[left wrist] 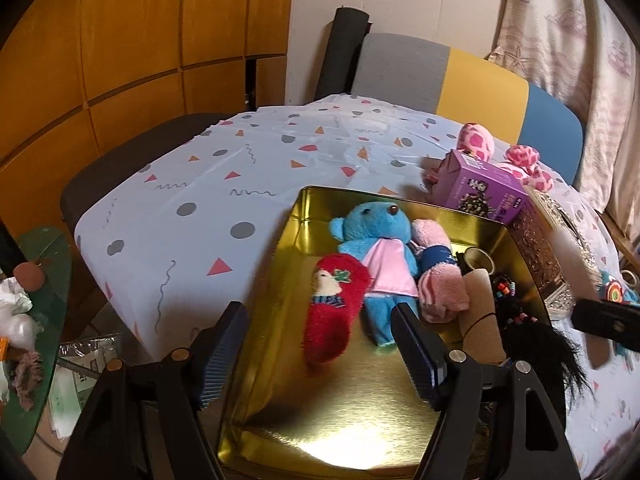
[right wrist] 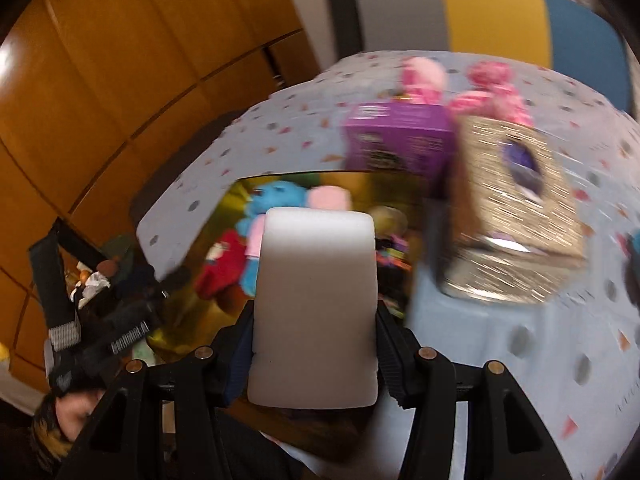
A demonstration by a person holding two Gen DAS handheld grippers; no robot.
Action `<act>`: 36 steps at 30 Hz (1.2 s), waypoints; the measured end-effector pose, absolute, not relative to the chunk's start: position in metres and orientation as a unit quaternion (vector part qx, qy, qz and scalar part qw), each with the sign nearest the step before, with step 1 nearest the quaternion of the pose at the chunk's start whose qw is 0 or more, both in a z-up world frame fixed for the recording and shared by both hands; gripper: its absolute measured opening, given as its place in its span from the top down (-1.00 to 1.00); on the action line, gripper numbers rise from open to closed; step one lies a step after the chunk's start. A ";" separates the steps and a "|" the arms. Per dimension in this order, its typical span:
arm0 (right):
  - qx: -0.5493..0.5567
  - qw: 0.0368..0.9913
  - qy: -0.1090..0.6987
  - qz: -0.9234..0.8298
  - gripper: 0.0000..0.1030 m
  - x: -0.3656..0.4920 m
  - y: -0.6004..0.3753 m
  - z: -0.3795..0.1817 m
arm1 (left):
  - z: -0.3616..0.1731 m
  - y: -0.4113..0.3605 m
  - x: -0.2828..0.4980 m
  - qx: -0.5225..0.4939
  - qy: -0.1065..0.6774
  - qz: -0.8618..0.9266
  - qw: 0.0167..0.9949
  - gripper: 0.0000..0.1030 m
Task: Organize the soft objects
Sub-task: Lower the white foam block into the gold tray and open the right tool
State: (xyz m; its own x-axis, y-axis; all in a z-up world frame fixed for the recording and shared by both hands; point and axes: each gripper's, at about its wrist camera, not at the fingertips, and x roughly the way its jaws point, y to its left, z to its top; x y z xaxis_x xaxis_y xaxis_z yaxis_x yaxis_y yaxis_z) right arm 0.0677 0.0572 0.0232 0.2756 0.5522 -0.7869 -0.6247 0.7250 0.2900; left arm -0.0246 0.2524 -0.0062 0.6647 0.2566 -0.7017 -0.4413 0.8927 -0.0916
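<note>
A gold tin [left wrist: 320,432] lies on the patterned tablecloth and holds a blue teddy bear [left wrist: 378,240], a red plush slipper [left wrist: 336,304], a pink plush [left wrist: 438,276] and a doll with black hair [left wrist: 520,320]. My left gripper [left wrist: 320,348] hovers open over the tin's near part with nothing between its fingers. My right gripper [right wrist: 316,344] is shut on a white sponge block [right wrist: 316,304], held above the near edge of the tin [right wrist: 360,184]. In the left wrist view the right gripper [left wrist: 608,324] shows blurred at the right edge. The right wrist view is motion-blurred.
A purple carton [left wrist: 480,188] and an ornate silver box [left wrist: 548,256] stand just beyond and right of the tin. A pink spotted plush [left wrist: 520,160] lies behind them. A grey, yellow and blue chair back [left wrist: 480,76] stands past the table. A cluttered green side table [left wrist: 36,300] is at left.
</note>
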 end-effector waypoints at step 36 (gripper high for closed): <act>-0.038 0.797 0.489 0.352 -0.33 0.063 0.085 -0.025 | -0.008 0.244 -0.030 -0.113 0.365 0.194 0.904 -0.47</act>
State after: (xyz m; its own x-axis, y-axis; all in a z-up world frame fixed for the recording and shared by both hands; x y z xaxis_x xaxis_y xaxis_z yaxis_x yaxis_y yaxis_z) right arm 0.0629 0.0847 -0.0255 0.2733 0.5243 -0.8065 -0.5982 0.7492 0.2843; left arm -0.0302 0.2437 -0.0080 0.6583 0.2681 -0.7034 -0.4334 0.8990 -0.0629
